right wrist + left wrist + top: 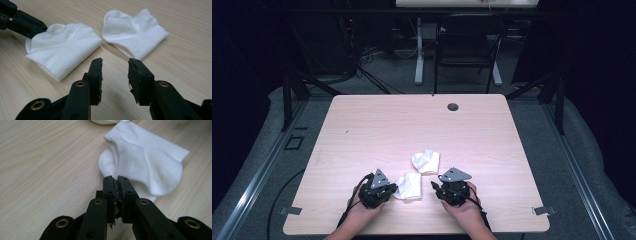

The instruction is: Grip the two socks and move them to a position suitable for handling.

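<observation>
Socks lie near you on the table [362, 125]: your left gripper [117, 181] has its jaws together at the near sock [147, 162], though whether it pinches the edge isn't clear. Your right gripper [115, 62] hangs with jaws apart just short of the far sock [132, 32]; pairing seems likely, so you'd next close on its hem.

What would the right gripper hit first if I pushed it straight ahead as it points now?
Probably bare table first: the open right gripper aims at the gap between the near sock and far sock; depth is uncertain.
</observation>
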`<state>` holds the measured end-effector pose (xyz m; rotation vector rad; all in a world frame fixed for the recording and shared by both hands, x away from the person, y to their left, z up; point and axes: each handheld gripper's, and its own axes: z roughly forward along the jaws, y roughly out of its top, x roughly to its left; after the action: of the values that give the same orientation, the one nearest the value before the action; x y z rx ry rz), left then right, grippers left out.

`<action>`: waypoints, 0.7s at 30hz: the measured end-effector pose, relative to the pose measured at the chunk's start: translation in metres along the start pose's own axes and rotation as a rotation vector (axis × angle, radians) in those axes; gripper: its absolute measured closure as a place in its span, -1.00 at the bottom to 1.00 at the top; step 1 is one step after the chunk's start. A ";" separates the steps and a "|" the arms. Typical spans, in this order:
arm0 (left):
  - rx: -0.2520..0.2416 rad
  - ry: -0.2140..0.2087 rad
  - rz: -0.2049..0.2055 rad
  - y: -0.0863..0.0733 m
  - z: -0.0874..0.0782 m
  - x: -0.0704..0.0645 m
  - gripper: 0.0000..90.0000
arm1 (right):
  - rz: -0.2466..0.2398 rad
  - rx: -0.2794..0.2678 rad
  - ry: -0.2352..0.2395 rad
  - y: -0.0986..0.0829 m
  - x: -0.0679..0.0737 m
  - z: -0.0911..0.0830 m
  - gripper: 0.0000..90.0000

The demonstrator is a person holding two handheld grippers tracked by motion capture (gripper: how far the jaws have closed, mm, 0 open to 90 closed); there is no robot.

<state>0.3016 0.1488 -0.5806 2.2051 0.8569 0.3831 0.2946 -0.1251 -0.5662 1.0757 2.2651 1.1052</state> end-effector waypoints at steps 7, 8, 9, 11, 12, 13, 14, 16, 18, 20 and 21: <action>-0.003 -0.006 -0.011 -0.001 -0.001 -0.008 0.89 | -0.013 -0.011 0.015 0.003 0.005 -0.003 0.46; -0.003 -0.006 -0.011 -0.001 -0.001 -0.008 0.89 | -0.013 -0.011 0.015 0.003 0.005 -0.003 0.46; -0.003 -0.010 -0.025 -0.001 -0.001 -0.011 0.89 | -0.024 -0.013 0.028 0.005 0.010 -0.004 0.49; -0.002 -0.010 -0.024 -0.001 -0.001 -0.012 0.89 | -0.034 -0.013 0.033 0.006 0.012 -0.004 0.50; -0.002 -0.012 -0.022 -0.001 -0.001 -0.013 0.89 | -0.044 -0.014 0.035 0.006 0.014 -0.004 0.51; 0.001 -0.014 -0.024 -0.001 -0.002 -0.015 0.88 | -0.055 -0.014 0.038 0.007 0.018 -0.004 0.52; 0.005 -0.018 -0.032 -0.001 -0.002 -0.016 0.88 | -0.068 -0.010 0.051 0.009 0.022 -0.005 0.53; 0.006 -0.020 -0.036 -0.001 -0.003 -0.018 0.84 | -0.080 -0.015 0.063 0.010 0.027 -0.006 0.54; 0.000 -0.016 -0.032 -0.001 -0.004 -0.018 0.74 | -0.086 -0.013 0.073 0.012 0.030 -0.007 0.55; -0.010 -0.010 -0.032 0.000 -0.007 -0.017 0.71 | -0.088 -0.010 0.077 0.014 0.032 -0.008 0.55; -0.031 0.003 -0.042 0.002 -0.011 -0.014 0.64 | -0.088 -0.007 0.097 0.017 0.036 -0.008 0.56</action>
<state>0.2863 0.1439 -0.5718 2.1555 0.8912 0.3768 0.2753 -0.0942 -0.5485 0.9288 2.3577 1.1510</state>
